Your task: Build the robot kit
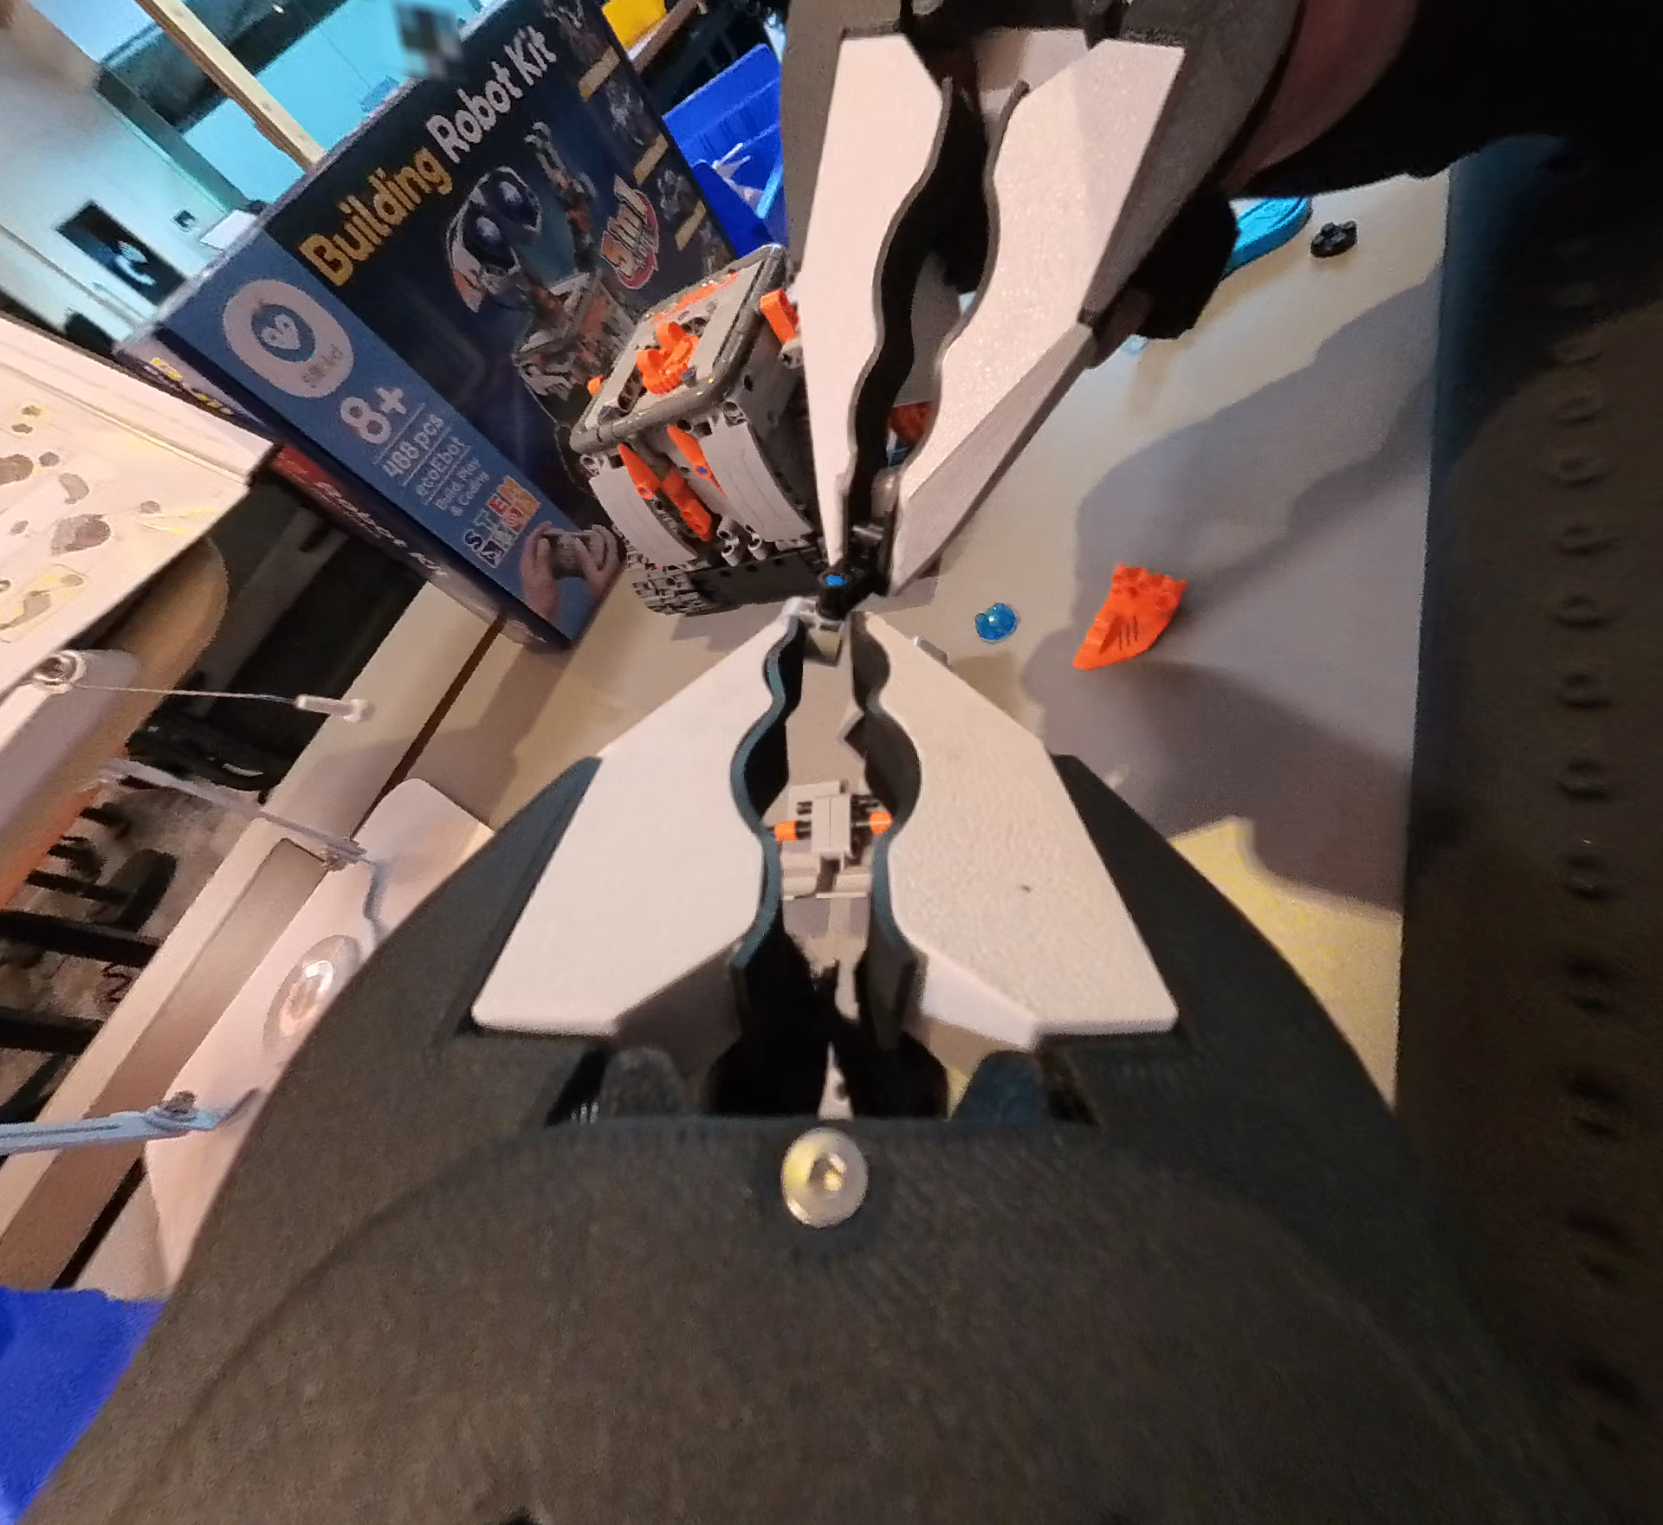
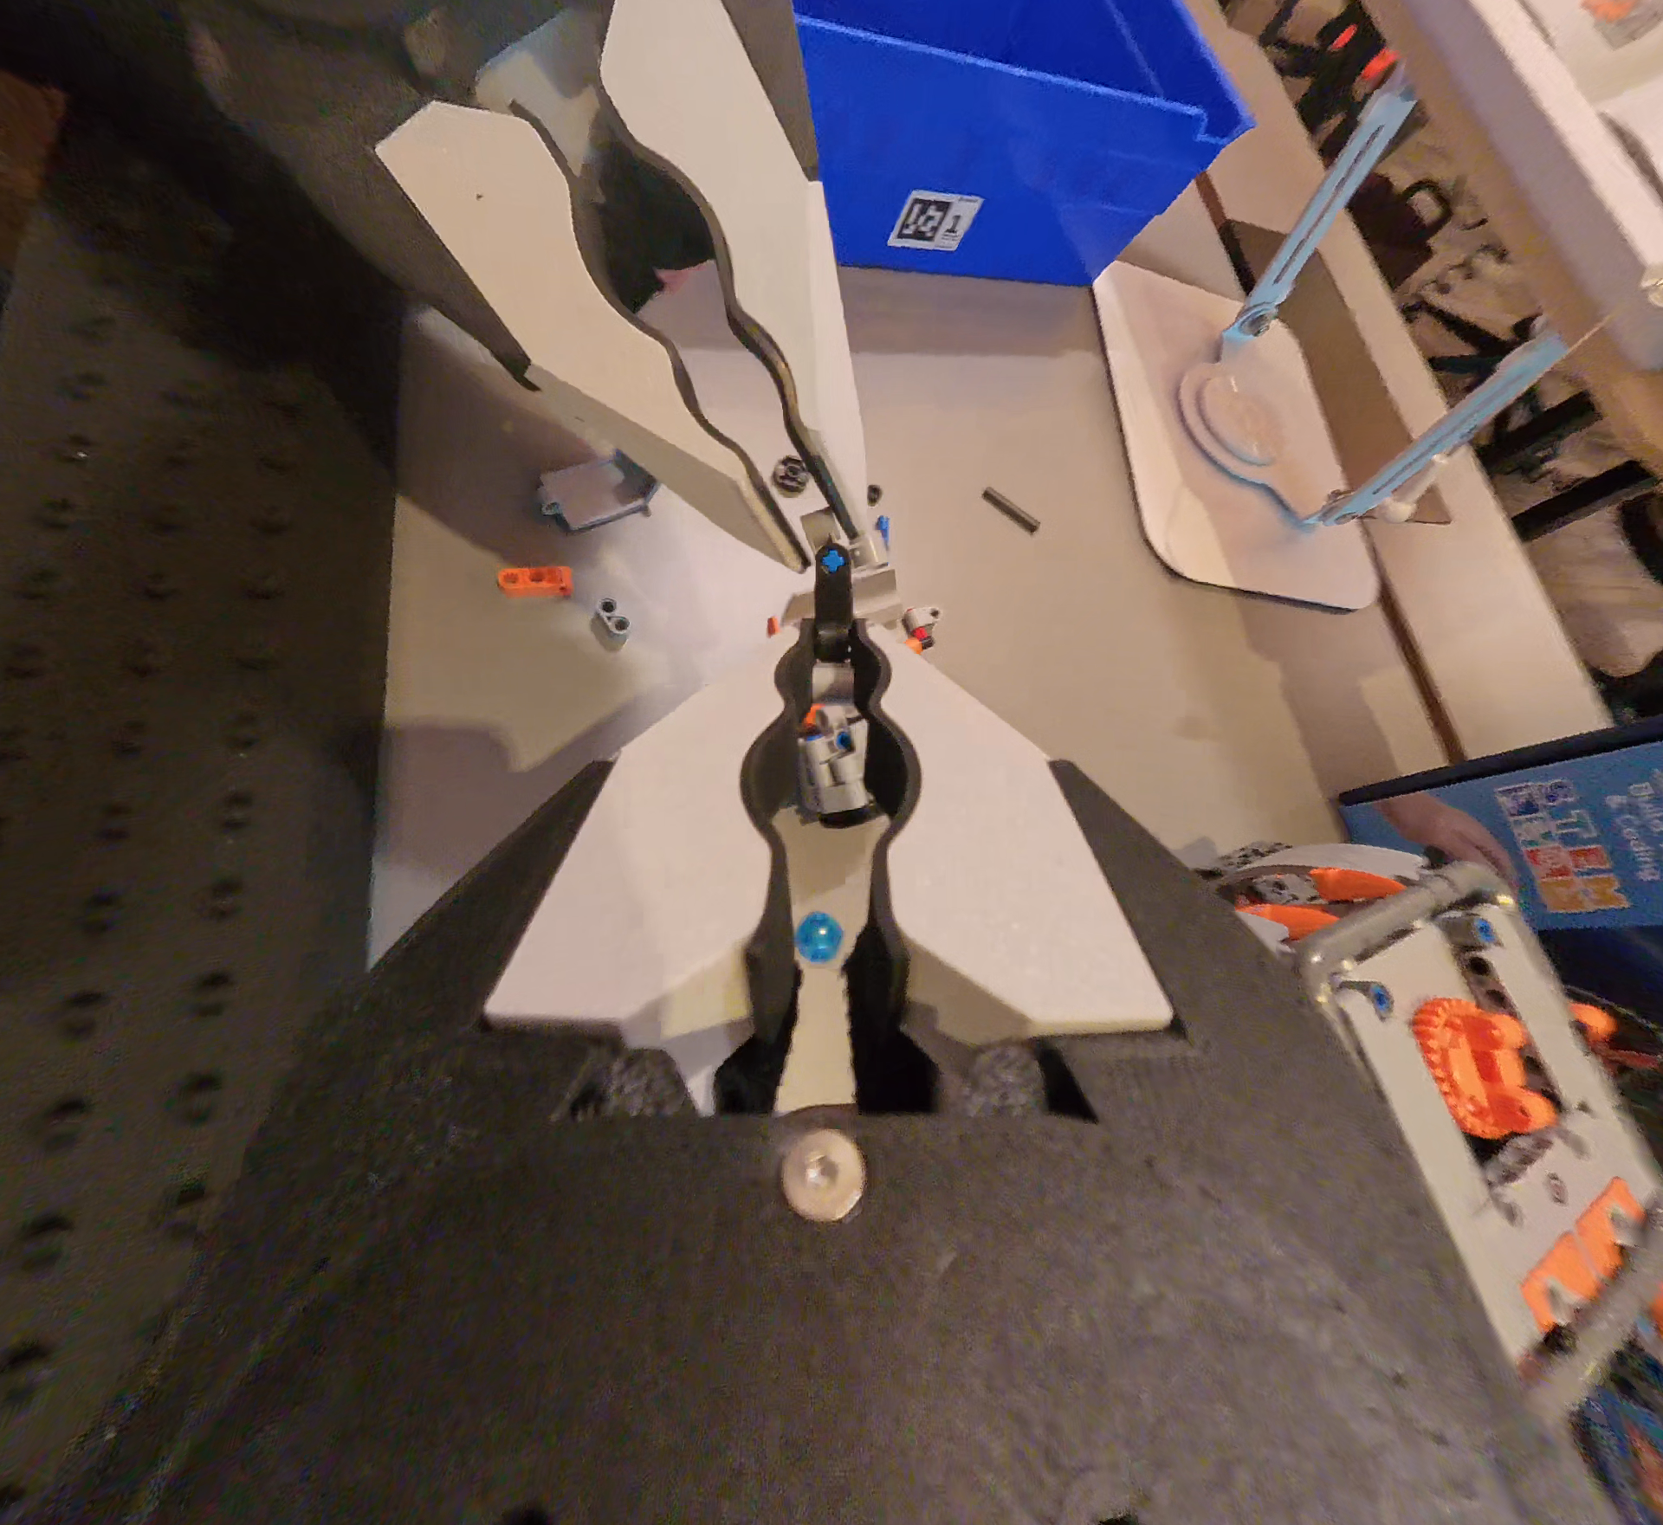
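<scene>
My left gripper (image 1: 826,632) is shut on a small grey brick piece (image 1: 821,638) at its tips, above the light table (image 1: 1260,492). My right gripper (image 2: 832,638) is shut on a short black beam (image 2: 832,600) with a blue pin (image 2: 834,557) at its far end. The two grippers meet tip to tip, and the black beam touches the grey piece (image 2: 859,578). The right gripper also shows in the left wrist view (image 1: 864,560), coming in from above. The left gripper also shows in the right wrist view (image 2: 828,537). A small grey assembly with orange pins (image 1: 832,829) lies below them.
A grey and orange brick robot model (image 1: 693,420) stands by a dark kit box (image 1: 432,294). A blue bin (image 2: 990,87) is beyond. Loose parts lie around: an orange wedge (image 1: 1129,614), a blue stud (image 1: 994,623), an orange beam (image 2: 534,579), a black axle (image 2: 1010,510). A white stand base (image 2: 1215,492) is right. Left and right tips are no more than a few centimetres apart. Left tips and right tips are each some 12 centimeters from the blue stud (image 1: 994,623). Seen from the right wrist view (image 2: 820,935) as well.
</scene>
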Motion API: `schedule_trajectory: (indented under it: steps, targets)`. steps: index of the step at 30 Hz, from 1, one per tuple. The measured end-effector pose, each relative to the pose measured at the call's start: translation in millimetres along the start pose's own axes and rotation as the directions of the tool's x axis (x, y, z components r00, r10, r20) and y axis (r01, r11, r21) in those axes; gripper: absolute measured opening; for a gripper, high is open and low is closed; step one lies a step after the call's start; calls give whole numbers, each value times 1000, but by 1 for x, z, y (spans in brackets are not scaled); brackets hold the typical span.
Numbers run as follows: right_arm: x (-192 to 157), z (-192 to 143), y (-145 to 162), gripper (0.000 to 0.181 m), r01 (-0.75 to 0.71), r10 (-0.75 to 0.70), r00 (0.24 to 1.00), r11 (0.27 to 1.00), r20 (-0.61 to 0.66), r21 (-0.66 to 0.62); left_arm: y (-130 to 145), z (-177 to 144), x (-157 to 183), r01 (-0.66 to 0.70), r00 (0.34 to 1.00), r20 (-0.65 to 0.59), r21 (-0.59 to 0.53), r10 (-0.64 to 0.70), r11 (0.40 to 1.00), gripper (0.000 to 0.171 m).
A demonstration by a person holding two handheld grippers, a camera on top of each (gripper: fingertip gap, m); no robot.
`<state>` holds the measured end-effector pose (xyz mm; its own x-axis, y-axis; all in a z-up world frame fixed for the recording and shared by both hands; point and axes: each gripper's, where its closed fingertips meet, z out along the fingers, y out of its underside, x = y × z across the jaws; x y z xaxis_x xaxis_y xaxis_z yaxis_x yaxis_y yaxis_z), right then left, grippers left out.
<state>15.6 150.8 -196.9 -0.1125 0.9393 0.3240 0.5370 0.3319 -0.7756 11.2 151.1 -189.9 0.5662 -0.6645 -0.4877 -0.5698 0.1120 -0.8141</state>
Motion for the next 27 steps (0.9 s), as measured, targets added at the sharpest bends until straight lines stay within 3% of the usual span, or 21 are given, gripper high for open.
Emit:
schedule_trajectory:
  steps: [5,9,16,27]
  targets:
    - [12,-8,-12,5,161,-160,972,987,-171,-5,-10,-5,2,207,972,-132,68,-196,976,35]
    - [11,-11,-23,5,310,-305,912,950,-272,-25,-17,-9,5,423,877,-286,78,-386,903,40]
    - [6,-8,-37,5,462,-461,807,882,-371,-91,-21,-18,-7,550,801,-359,124,-479,826,12]
    - [8,-11,-48,5,545,-548,709,825,-444,-148,-26,-25,-15,571,794,-363,166,-488,804,5]
